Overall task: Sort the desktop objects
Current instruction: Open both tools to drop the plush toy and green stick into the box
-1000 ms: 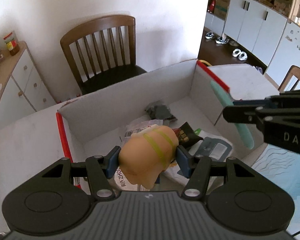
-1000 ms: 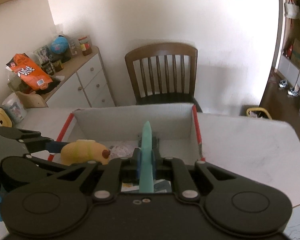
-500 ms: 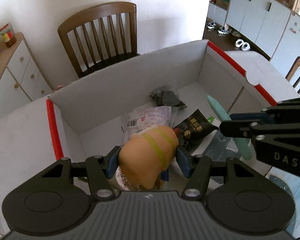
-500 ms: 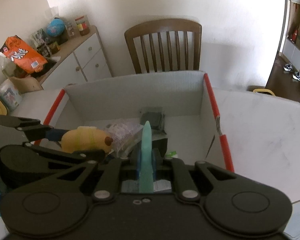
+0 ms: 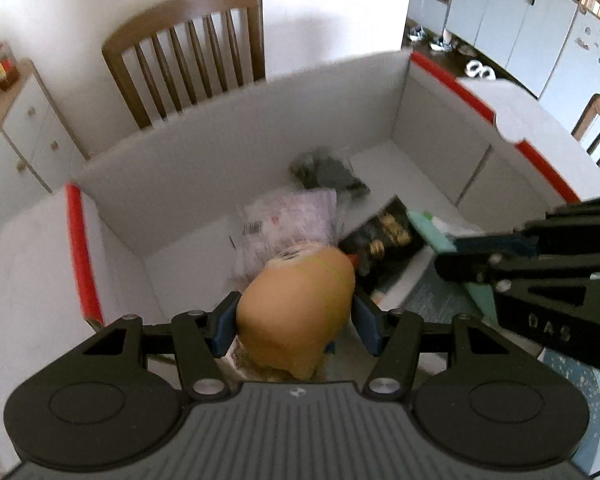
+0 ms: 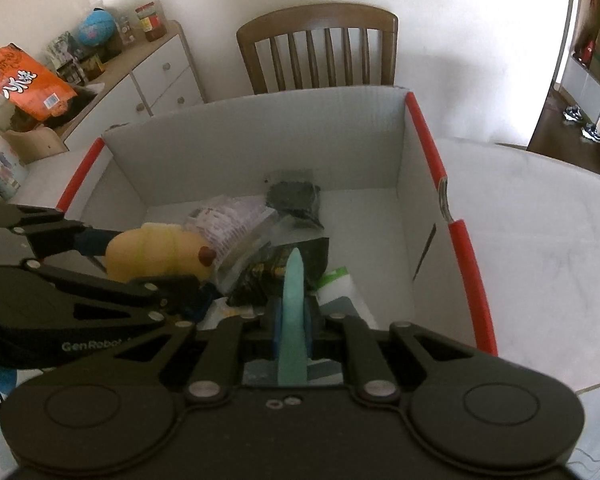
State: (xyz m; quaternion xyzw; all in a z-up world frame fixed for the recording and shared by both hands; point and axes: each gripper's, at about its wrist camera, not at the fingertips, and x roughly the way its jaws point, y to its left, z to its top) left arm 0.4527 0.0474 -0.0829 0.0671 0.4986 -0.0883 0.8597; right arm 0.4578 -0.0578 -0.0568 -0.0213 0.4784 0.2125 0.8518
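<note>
Jaws of the left gripper are clamped on a tan, rounded soft toy at the lower centre of the left wrist view, held above the near end of a white cardboard box with red-edged flaps. Several items already lie on the box floor at mid-frame: a pale printed packet, a dark snack pouch and a grey bundle; sorting is judged partly done, with both held items not yet released. Compared with the earlier frame, the box fills more of this view and its floor sits closer. In the right wrist view, jaws of the right gripper are pinched nearly shut on a slim mint-green stick at lower centre, pointing into the box over the dark pouch. The toy appears at centre left, clear of the stick. A wooden chair stands beyond the box. Against the earlier frame, more of the box floor is visible and the chair sits higher.
</note>
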